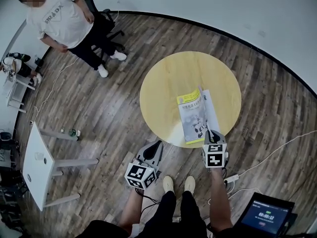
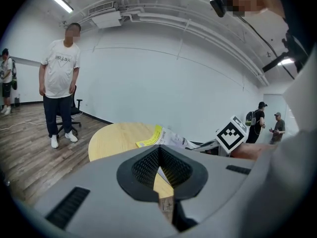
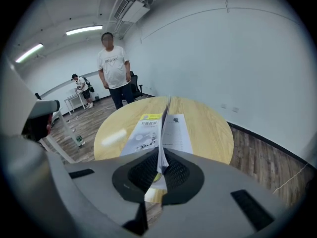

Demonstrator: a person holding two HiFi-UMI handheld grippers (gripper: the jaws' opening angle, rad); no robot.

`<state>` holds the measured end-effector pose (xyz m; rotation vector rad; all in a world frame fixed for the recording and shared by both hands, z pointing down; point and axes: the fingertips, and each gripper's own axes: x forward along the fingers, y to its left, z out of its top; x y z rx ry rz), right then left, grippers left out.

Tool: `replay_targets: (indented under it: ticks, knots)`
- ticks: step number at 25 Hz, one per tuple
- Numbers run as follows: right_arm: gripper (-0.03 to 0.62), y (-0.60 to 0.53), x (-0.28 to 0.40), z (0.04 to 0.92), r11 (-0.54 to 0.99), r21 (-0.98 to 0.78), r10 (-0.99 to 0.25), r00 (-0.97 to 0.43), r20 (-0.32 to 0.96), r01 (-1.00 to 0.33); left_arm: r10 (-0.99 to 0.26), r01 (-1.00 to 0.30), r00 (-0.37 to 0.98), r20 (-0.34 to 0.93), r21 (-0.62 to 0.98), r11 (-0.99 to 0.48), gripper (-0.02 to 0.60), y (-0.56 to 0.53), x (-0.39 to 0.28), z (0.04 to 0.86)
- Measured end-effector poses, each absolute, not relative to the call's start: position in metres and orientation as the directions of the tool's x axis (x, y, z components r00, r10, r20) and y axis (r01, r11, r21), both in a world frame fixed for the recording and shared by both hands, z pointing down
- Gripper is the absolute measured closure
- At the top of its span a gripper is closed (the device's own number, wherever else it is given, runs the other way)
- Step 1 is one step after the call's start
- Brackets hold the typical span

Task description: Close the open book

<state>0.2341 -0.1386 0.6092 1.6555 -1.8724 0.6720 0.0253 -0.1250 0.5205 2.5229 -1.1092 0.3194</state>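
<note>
A book with a yellow-and-grey cover lies on the round yellow table, near its front edge. My right gripper is shut on a thin sheaf of the book's leaves, which stands upright on edge above the flat cover and a printed page. In its own view the right gripper shows the leaves pinched between the pads. My left gripper hovers off the table's front-left rim, shut and holding nothing. From there the book shows beyond the jaws.
A person in a white T-shirt stands at the back left beside an office chair. A white table and a bottle are at the left. Cables cross the wooden floor; a tablet screen sits at the bottom right.
</note>
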Motion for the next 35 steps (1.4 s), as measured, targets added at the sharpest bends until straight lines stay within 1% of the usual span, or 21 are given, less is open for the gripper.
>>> replay_targets:
  ticks: [13, 16, 26, 32, 33, 35]
  knots:
    - [0.58, -0.139, 0.258, 0.648, 0.059, -0.161, -0.728, -0.153, 0.669, -0.985, -0.627, -0.73, 0.677, 0.385, 0.245, -0.638, 0.583, -0.145, 0.057, 0.563]
    - [0.58, -0.141, 0.26, 0.651, 0.064, -0.163, -0.733, -0.157, 0.662, -0.984, -0.617, -0.725, 0.682, 0.393, 0.248, -0.643, 0.583, -0.146, 0.063, 0.572]
    - [0.577, -0.137, 0.263, 0.645, 0.051, -0.221, -0.746, -0.185, 0.639, -0.974, -0.619, -0.724, 0.682, 0.39, 0.242, -0.646, 0.583, -0.145, 0.064, 0.564]
    - [0.555, -0.135, 0.266, 0.648, 0.057, -0.186, -0.741, -0.166, 0.65, -0.981, -0.62, -0.726, 0.68, 0.392, 0.237, -0.646, 0.583, -0.143, 0.062, 0.564]
    - [0.537, -0.135, 0.267, 0.648, 0.059, -0.17, -0.736, -0.158, 0.658, -0.984, -0.621, -0.726, 0.679, 0.392, 0.237, -0.645, 0.583, -0.143, 0.061, 0.564]
    - [0.528, -0.136, 0.268, 0.648, 0.062, -0.151, -0.727, -0.149, 0.671, -0.987, -0.621, -0.727, 0.678, 0.392, 0.238, -0.644, 0.583, -0.143, 0.061, 0.562]
